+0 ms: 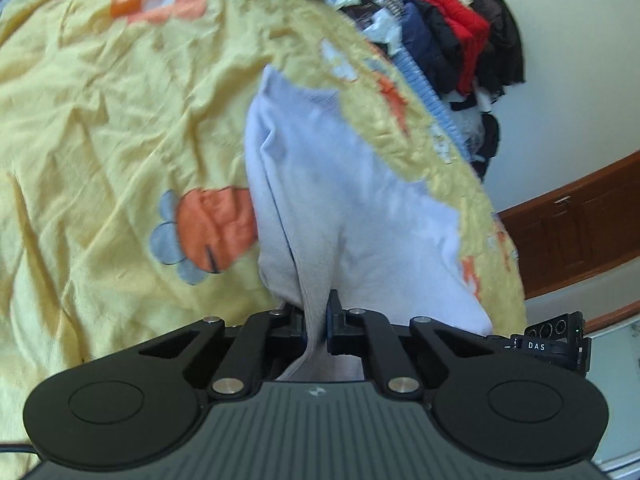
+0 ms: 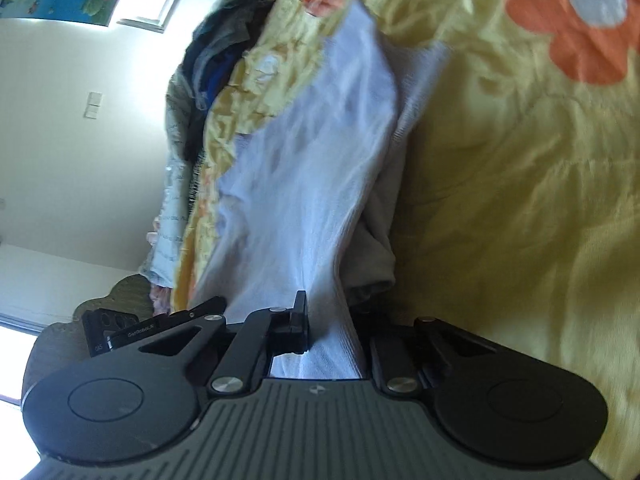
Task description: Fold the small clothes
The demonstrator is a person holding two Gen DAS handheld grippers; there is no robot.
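Gripping white garment [image 1: 340, 200], left tongs [image 1: 318, 320] and right tongs [image 2: 328, 324] clamped, yellow floral sheet [image 1: 100, 100] beneath, clothes pile [image 1: 460, 32] behind

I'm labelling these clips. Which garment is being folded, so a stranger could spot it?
Find the yellow flowered bedspread. On it lies one white sock, pinched by both hand-held grippers, left and right. It is the only plain pale piece there; the dark clothes pile sits behind.

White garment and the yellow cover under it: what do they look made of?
White garment: looks like a soft cotton knit, matte, with fine ribbing where it bunches near the jaws; the exact fibre cannot be told. Yellow cover: looks like thin woven cotton, matte and heavily creased, with flat printed orange and blue flowers.
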